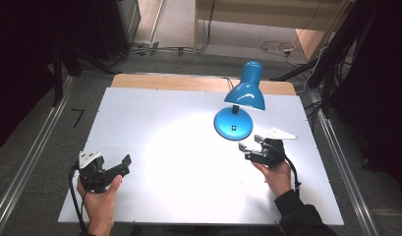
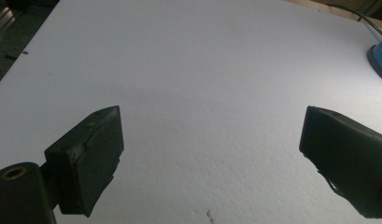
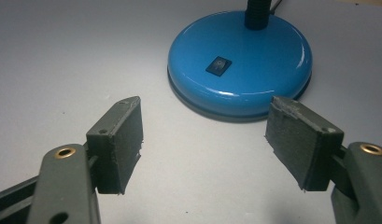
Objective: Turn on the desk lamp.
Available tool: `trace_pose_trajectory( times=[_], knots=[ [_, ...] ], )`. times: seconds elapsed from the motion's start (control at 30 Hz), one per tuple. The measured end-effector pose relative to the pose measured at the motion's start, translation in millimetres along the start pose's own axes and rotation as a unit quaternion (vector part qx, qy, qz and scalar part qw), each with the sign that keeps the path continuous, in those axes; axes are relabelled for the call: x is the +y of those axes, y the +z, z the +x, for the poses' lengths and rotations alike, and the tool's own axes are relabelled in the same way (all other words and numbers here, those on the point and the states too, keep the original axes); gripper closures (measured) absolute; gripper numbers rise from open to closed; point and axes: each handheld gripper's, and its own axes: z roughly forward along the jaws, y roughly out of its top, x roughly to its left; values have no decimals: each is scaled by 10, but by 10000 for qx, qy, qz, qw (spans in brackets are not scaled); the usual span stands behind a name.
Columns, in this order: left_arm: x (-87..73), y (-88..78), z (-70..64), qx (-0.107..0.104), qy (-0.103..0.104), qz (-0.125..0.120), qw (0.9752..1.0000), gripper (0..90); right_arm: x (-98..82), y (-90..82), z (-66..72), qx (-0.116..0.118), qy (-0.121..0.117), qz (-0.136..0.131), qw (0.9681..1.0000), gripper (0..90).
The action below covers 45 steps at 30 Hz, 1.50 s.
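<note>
- The room is dim; the surroundings beyond the table [image 1: 139,113] fall into near black at the left and right of the high view
- The blue lamp [image 1: 245,88] throws a bright pool on the white tabletop, fading towards the edges
- Glare shines on the lamp's shade and on its base [image 3: 254,70] in the right gripper view
- The high view is soft and grainy
- In the left gripper view the jaws are dark and slightly blurred

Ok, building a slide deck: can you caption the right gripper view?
Open right tongs face the blue lamp base and its black switch on the white table.
</note>
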Motion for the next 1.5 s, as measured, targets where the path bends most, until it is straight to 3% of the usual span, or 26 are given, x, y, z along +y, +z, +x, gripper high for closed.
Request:
trace_pose_trajectory(
  times=[0.63, 1.17, 1.5],
  knots=[
    [-1, -3, -1, -2, -26, 1, 10000, 68, -224, -279, -182, -38, 142, -57, 9999, 259],
    [0, -11, 7, -17, -49, 2, 10000, 68, -440, -484, -351, -266, 170, 105, 9994, 240],
    [-3, -5, 4, -22, -47, 12, 10000, 68, -504, -631, -452, -349, 298, 42, 9989, 240]
  ],
)
